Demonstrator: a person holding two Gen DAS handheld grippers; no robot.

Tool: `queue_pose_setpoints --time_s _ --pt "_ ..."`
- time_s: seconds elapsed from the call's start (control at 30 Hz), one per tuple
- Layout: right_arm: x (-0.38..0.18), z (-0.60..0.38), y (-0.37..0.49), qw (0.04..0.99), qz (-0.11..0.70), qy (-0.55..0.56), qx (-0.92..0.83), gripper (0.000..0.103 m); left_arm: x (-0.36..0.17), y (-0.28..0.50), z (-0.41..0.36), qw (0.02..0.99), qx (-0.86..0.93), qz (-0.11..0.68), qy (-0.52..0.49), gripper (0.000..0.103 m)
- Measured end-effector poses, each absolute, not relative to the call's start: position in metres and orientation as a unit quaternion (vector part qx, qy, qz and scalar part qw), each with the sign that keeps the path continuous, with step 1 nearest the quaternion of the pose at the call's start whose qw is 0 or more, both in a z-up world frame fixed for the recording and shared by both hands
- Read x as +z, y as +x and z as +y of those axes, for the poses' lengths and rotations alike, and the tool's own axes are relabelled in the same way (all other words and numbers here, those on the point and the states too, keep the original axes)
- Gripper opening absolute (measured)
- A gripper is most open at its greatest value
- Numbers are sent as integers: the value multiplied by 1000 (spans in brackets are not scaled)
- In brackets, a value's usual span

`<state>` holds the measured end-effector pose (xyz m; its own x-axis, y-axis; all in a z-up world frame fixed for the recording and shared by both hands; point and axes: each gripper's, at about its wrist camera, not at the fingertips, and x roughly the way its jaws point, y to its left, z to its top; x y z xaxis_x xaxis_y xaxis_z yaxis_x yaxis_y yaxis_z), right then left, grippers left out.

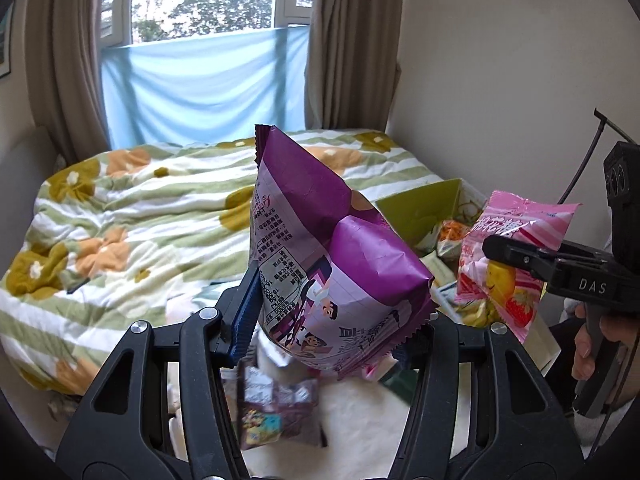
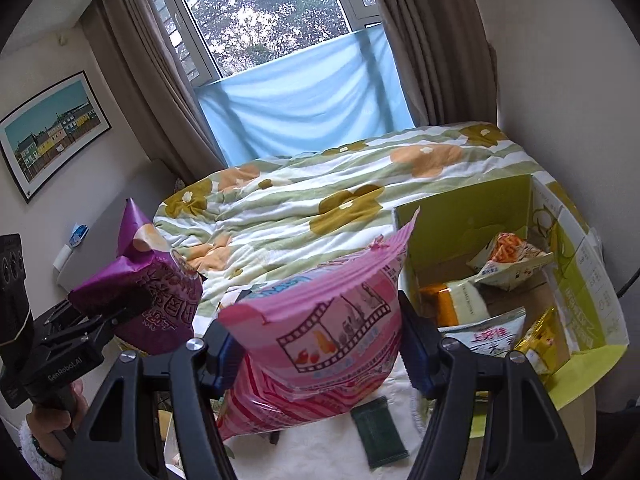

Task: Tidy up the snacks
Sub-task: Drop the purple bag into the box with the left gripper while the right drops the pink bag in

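My left gripper point(image 1: 328, 320) is shut on a purple snack bag point(image 1: 320, 248) and holds it up above the bed; the bag also shows at the left of the right wrist view point(image 2: 156, 280). My right gripper point(image 2: 320, 344) is shut on a pink striped snack bag point(image 2: 320, 320), held just left of an open green cardboard box point(image 2: 472, 208). The pink bag shows in the left wrist view point(image 1: 508, 256) too, clamped by the right gripper's fingers point(image 1: 532, 260). The box point(image 1: 420, 208) holds several snack packs point(image 2: 508, 260).
A bed with a flowered green-striped quilt point(image 2: 340, 184) fills the middle. A dark green packet point(image 2: 380, 432) and small purple packs point(image 1: 276, 412) lie on a white surface below the grippers. Window, curtains and walls stand behind and to the right.
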<state>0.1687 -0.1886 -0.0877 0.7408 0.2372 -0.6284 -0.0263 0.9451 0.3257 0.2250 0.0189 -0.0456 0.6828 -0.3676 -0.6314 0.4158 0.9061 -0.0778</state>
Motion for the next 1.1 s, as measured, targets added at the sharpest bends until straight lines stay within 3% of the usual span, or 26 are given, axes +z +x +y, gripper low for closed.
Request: queue_pose_setpoints --time_s 0.27,0.7,0.73,0.77,0.8,0.87,1.1 --pt "-83 -282 181 922 358 139 54 63 -55 268 -106 903 -241 354 22 50" --pt "-119 -389 220 898 406 148 79 63 -131 345 -261 877 -201 431 64 50" --pt "-121 -394 222 897 410 146 82 63 -134 347 -268 879 -196 430 71 53" --pt "-123 -399 224 895 413 146 84 63 -138 349 -277 877 -192 434 80 63" --pt "-125 -402 225 894 415 146 86 63 -141 352 -282 876 -182 438 90 80" --pt "-128 -408 227 891 418 151 89 63 -142 350 -283 882 -164 431 95 102" --pt "-134 -420 222 891 418 152 95 62 -131 318 -256 882 -143 443 78 103"
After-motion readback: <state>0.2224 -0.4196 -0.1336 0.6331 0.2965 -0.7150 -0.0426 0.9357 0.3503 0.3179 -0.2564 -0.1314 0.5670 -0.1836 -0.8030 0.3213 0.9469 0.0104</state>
